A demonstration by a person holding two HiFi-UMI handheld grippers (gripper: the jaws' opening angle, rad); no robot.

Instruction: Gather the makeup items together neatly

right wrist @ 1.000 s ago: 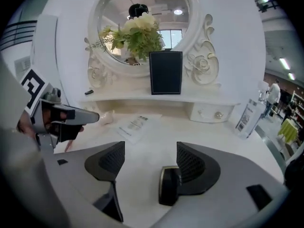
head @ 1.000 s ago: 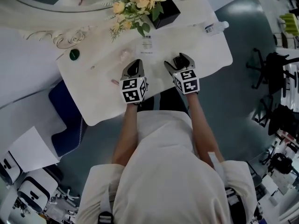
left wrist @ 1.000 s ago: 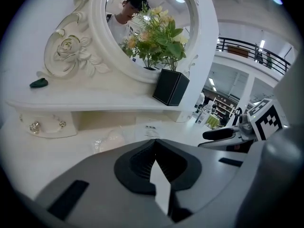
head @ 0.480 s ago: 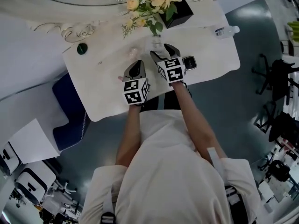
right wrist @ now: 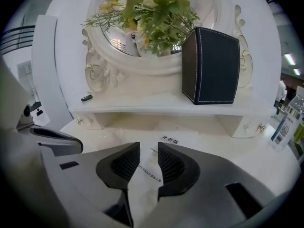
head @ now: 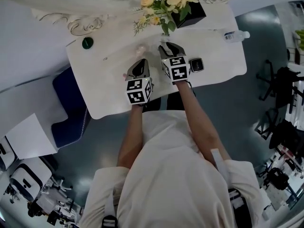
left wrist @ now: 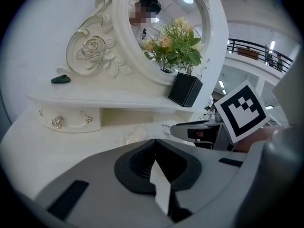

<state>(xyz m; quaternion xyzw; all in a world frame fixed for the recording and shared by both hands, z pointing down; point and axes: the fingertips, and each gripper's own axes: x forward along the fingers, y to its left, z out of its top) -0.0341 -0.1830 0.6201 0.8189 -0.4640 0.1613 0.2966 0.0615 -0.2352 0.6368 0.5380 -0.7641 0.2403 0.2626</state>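
A flat white printed packet [right wrist: 147,175] lies on the white vanity top [head: 218,56]. My right gripper [right wrist: 148,148] stands over it, jaws closing with the packet in the gap; I see no pad pressing on it. From the head view that right gripper [head: 166,47] points at the flower vase. My left gripper [head: 138,65] is beside it, shut and empty, also seen as the left gripper [left wrist: 154,144]. A clear wrapped item [left wrist: 135,134] lies ahead of it. A black square compact [head: 196,64] sits right of the right gripper. A dark green item [head: 87,42] rests on the shelf at far left.
A black box [right wrist: 211,65] and a vase of flowers [right wrist: 152,13] stand on the raised shelf under the round mirror [left wrist: 161,27]. A water bottle [head: 235,35] lies near the table's right end. A blue seat [head: 71,108] is left of the table.
My right gripper moved forward and left onto the white packet and its jaws narrowed. The black compact came into view where it had been. The left gripper stayed put.
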